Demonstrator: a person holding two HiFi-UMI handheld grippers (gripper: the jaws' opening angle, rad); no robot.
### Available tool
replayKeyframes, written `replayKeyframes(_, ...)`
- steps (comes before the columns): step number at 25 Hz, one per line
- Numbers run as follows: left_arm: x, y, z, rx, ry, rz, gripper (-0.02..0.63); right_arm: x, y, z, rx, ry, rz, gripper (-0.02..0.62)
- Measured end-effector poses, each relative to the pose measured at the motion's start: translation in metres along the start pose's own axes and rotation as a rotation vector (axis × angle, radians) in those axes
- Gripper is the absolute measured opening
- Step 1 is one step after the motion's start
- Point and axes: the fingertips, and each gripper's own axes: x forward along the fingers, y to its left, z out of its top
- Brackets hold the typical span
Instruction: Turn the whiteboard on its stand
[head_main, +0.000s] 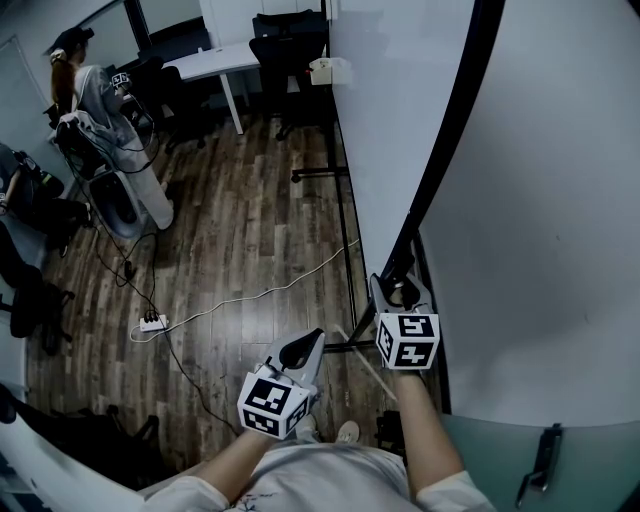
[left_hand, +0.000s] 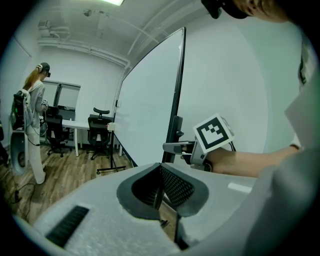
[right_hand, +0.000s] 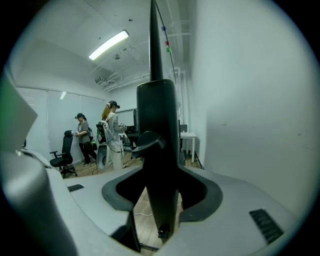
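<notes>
The whiteboard (head_main: 400, 110) stands upright on its black stand, and its black side frame (head_main: 440, 150) runs down toward me. My right gripper (head_main: 396, 287) is shut on the frame's black upright (right_hand: 159, 150), which fills the gap between its jaws beside a clamp knob (right_hand: 145, 141). The left gripper view shows that right gripper (left_hand: 181, 147) holding the frame edge (left_hand: 177, 90). My left gripper (head_main: 300, 349) hangs free to the left of the board, lower down. Its jaws (left_hand: 160, 187) are shut on nothing.
The stand's foot bar (head_main: 320, 175) lies on the wood floor. A white cable and power strip (head_main: 153, 322) cross the floor at the left. A person (head_main: 75, 80), office chairs and a desk (head_main: 215, 62) stand at the far end. A wall (head_main: 550, 230) is close on the right.
</notes>
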Motion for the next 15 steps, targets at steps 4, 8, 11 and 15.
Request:
replayKeyframes(4,-0.002,0.001,0.001,-0.002,-0.004,0.003,0.011,0.000,0.000,0.001,-0.011,0.002,-0.008,0.196)
replayKeyframes(8,-0.004,0.001,0.004,-0.006,-0.001,0.005,0.011,0.000,0.000,0.005,-0.019,0.003,-0.011,0.195)
replayKeyframes(11,-0.006,0.000,0.002,-0.006,-0.002,0.008,0.011,0.000,-0.001,0.002,-0.022,0.005,-0.015,0.193)
replayKeyframes(15,-0.013,-0.001,-0.004,-0.006,-0.004,0.013,0.011,-0.003,0.001,-0.002,-0.027,0.002,-0.023,0.192)
